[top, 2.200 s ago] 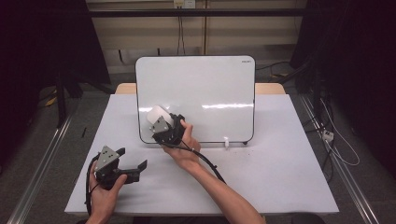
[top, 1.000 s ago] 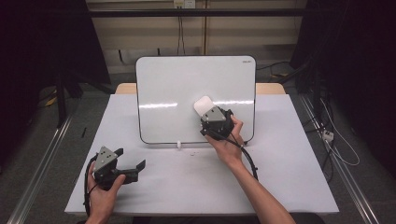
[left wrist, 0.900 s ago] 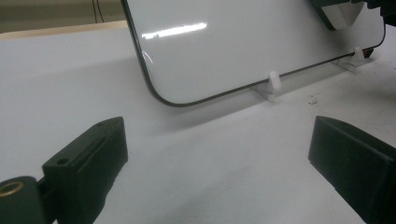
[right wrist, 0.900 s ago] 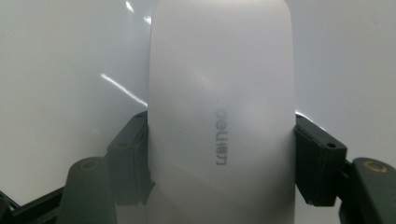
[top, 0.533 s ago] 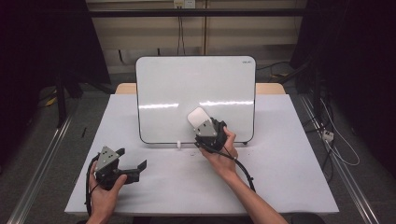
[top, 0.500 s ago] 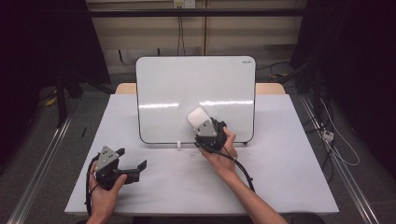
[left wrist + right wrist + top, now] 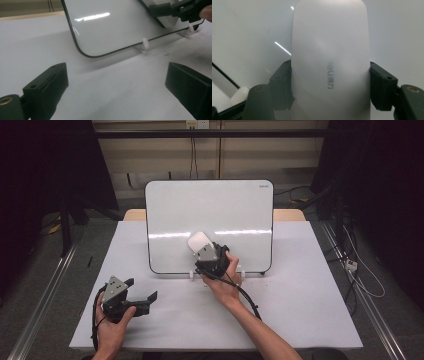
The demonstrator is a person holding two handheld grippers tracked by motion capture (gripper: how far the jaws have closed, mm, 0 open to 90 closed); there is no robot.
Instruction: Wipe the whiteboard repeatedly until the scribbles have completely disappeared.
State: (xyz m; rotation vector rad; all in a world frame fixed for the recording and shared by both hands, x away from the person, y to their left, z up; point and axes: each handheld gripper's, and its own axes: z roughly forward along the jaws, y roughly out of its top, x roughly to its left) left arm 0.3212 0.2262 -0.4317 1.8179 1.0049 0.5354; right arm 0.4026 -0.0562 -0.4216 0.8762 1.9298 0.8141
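A white board point(image 7: 210, 220) stands upright on small white feet at the back of the table. My right gripper point(image 7: 202, 249) is shut on a white board eraser point(image 7: 199, 242) and holds it against the lower middle of the board. In the right gripper view the eraser point(image 7: 330, 62) sits between both black jaws, flat on the board point(image 7: 249, 30). My left gripper point(image 7: 145, 298) rests low at the front left, open, with nothing between its jaws. Its own view shows the board's lower corner point(image 7: 100, 27) ahead and the right gripper point(image 7: 180, 10) at the top right.
The table point(image 7: 300, 290) is covered in white. A black cable point(image 7: 247, 295) trails from the right gripper along the forearm. Metal rails point(image 7: 40, 300) run along the floor on both sides. A white foot point(image 7: 145, 43) props up the board's lower edge.
My right gripper has slid the eraser leftward and slightly down across the board over the last second, after an earlier sweep from left to right. The left gripper has stayed where it was.
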